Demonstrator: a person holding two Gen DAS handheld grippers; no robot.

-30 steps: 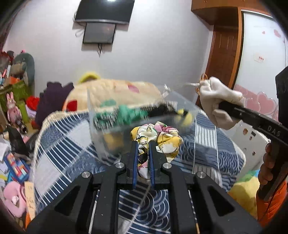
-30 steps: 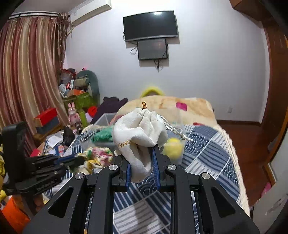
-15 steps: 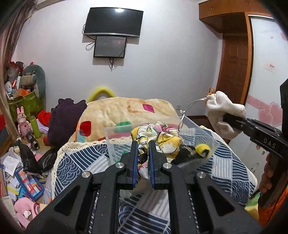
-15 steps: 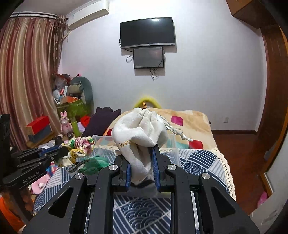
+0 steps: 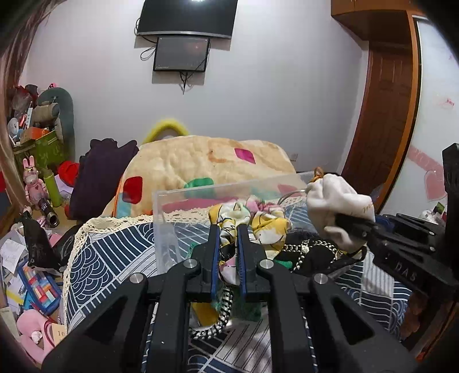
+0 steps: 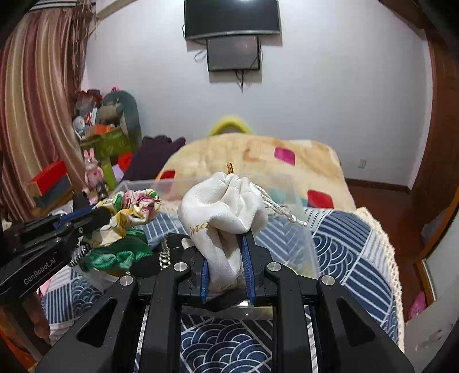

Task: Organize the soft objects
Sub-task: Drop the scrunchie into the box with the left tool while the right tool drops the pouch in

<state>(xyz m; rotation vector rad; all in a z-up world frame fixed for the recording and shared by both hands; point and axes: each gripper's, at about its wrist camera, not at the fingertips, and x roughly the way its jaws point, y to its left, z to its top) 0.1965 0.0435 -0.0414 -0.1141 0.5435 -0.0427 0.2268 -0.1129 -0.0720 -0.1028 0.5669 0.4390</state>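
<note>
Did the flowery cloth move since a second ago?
Yes. The flowery cloth, pinched by the left gripper, came up off the bedspread and now hangs over the clear box.

Home bedroom, bed [image 6: 338,238], wall television [image 6: 231,17], curtains [image 6: 37,94]

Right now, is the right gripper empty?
No, the right gripper is shut on a white pouch above the clear box.

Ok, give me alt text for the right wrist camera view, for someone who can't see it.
The right gripper is shut on a white drawstring pouch, held above a clear plastic bin on a blue patterned bedspread. At left, the left gripper holds a floral scrunchie over the same bin.
</note>
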